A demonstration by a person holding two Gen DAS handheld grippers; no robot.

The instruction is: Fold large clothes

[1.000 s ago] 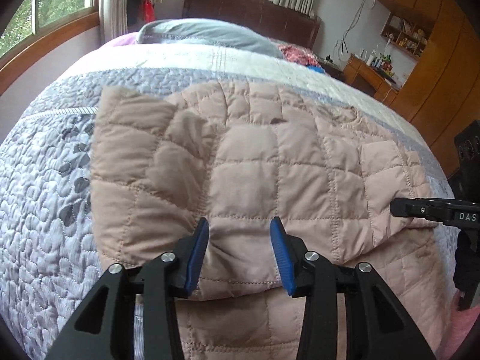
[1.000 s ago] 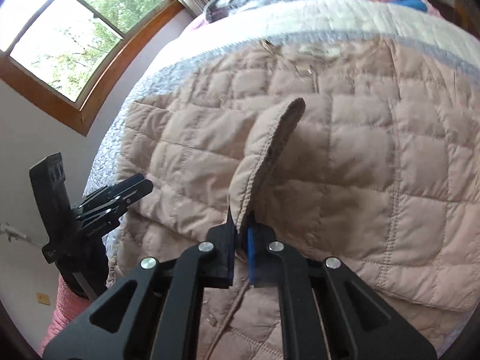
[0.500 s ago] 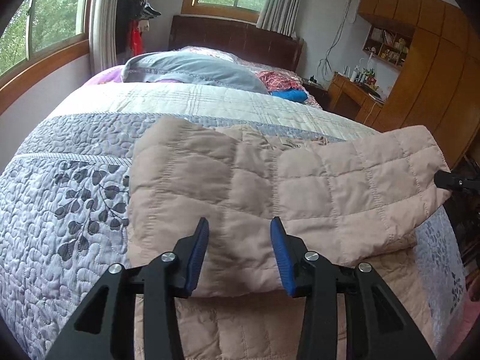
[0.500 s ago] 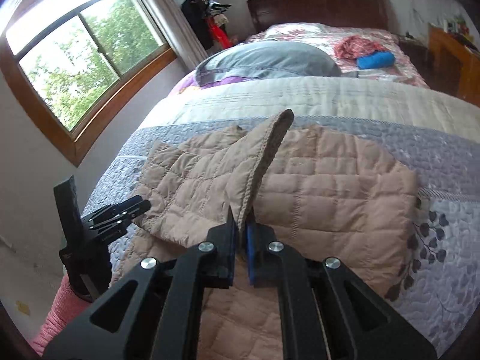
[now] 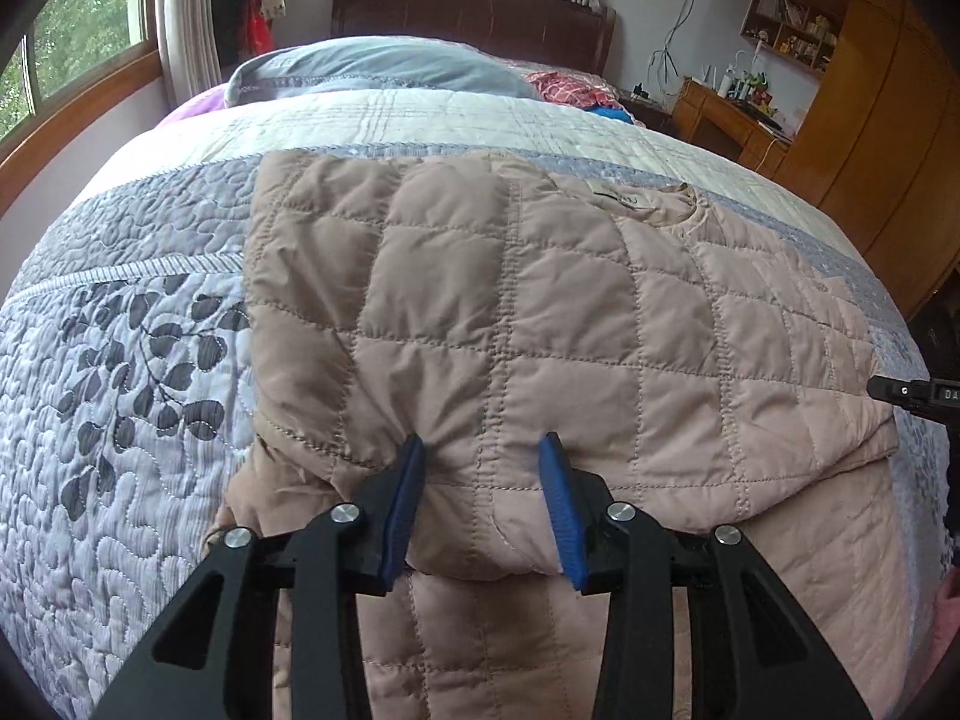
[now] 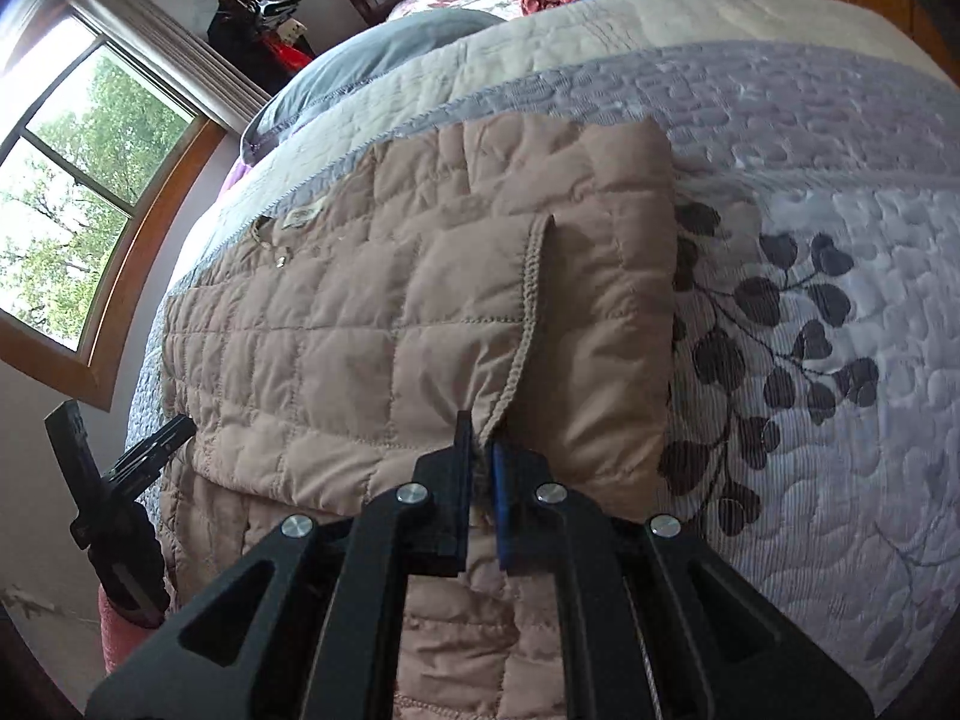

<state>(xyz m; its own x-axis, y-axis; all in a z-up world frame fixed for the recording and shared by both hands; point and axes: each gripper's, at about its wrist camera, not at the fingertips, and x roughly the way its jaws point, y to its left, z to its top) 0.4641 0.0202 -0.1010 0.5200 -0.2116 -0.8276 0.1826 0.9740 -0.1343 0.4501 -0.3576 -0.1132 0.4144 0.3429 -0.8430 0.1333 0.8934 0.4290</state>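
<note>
On bed (image 5: 120, 420) | left tool (image 5: 480, 468) — spread wide over folded jacket (image 5: 540, 330); right tool (image 6: 483, 450) — clamped on its hem

You have a dusty-pink jacket (image 5: 540, 312) stitched in a square quilted grid. The bedspread (image 5: 120, 360) beneath it is pale lavender-grey with dark grey leaf sprigs and pebble stitching, then a cream band. Your gripper (image 5: 483, 498) is black with blue pads (image 5: 403, 492). The pillow (image 5: 384, 66) is grey-blue.
</note>
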